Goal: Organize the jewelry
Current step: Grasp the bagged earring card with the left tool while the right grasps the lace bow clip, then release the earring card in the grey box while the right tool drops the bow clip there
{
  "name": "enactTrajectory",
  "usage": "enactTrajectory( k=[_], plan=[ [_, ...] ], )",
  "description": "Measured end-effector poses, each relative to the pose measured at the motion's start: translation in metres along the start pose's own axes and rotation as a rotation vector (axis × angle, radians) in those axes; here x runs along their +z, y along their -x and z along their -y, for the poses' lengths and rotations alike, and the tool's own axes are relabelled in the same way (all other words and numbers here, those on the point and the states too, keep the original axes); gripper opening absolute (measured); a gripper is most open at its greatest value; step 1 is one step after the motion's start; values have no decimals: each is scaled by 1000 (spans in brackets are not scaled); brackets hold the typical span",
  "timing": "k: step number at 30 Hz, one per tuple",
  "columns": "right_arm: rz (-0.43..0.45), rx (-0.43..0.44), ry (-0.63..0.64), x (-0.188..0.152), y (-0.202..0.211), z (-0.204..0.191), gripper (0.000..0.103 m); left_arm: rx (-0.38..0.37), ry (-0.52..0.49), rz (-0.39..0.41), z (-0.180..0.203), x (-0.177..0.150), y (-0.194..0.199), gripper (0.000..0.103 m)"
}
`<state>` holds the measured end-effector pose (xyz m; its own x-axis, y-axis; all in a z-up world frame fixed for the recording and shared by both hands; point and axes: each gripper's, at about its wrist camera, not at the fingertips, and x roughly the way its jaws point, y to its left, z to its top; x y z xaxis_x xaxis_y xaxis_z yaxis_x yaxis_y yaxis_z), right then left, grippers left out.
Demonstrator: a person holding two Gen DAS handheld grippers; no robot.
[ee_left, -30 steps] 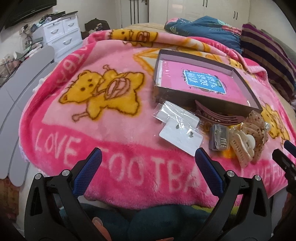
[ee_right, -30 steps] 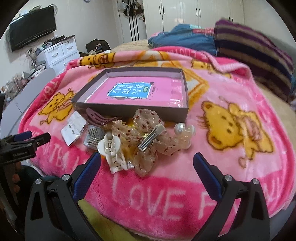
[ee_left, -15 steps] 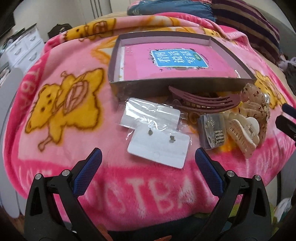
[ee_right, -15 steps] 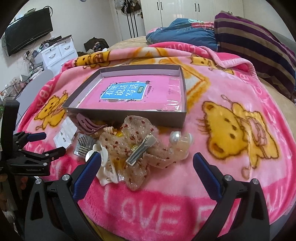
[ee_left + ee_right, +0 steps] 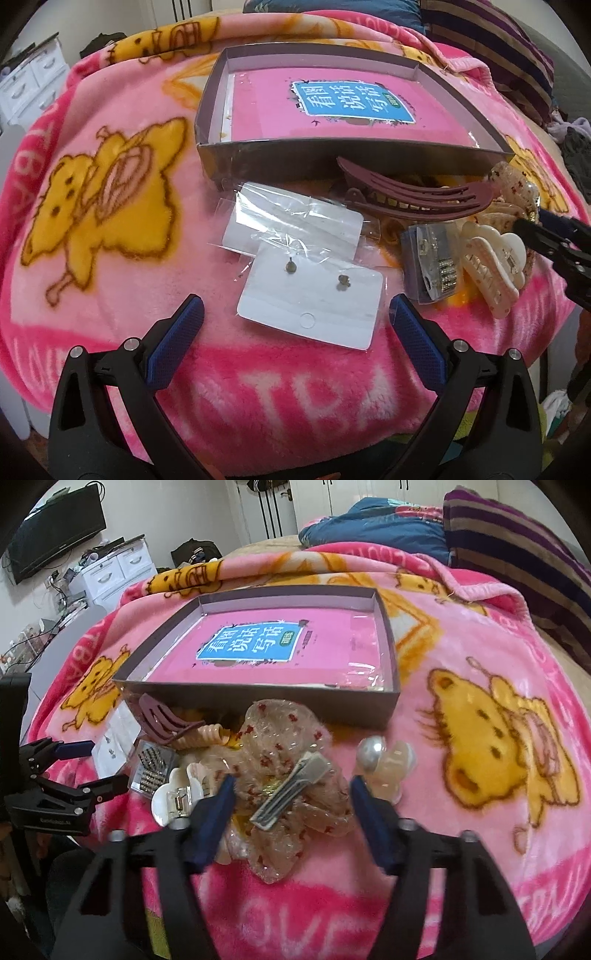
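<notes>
The right gripper (image 5: 290, 805), angled downward, has been closing around the sheer bow (image 5: 291, 771); contact cannot be told. The left gripper (image 5: 295, 314) is spread over the earring card (image 5: 314, 306).

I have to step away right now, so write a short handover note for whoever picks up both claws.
Left claw: open, hovering over the earring card, nothing held.
Right claw: jaws have just been closing around the sheer bow clip; grip not confirmed.
Still piled on the blanket before the box: maroon claw clip, cream clip, small clear case, pearl clip.
Done: nothing is in the box yet.
Left: move every piece into it.
</notes>
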<state>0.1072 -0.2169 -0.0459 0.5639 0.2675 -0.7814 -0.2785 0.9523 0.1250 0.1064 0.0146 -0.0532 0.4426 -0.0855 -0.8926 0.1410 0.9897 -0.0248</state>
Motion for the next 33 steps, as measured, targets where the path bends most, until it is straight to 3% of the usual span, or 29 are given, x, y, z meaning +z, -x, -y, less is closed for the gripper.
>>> enactTrajectory(
  k=[1, 5, 11, 22, 33],
  plan=[
    [7, 9, 5, -1, 0, 0, 44, -11, 4, 2, -1, -1, 0, 91],
    [36, 24, 8, -3, 7, -1, 36, -23, 13, 7, -2, -1, 1, 77],
    [71, 44, -11, -5, 25, 7, 34, -75, 63, 25, -15, -7, 12, 65],
    [118, 61, -63, -6, 52, 30, 34, -88, 124, 58, -31, -12, 36, 62],
    [169, 70, -70, 21, 61, 38, 34, -87, 147, 126, -33, 19, 54, 62]
  ],
)
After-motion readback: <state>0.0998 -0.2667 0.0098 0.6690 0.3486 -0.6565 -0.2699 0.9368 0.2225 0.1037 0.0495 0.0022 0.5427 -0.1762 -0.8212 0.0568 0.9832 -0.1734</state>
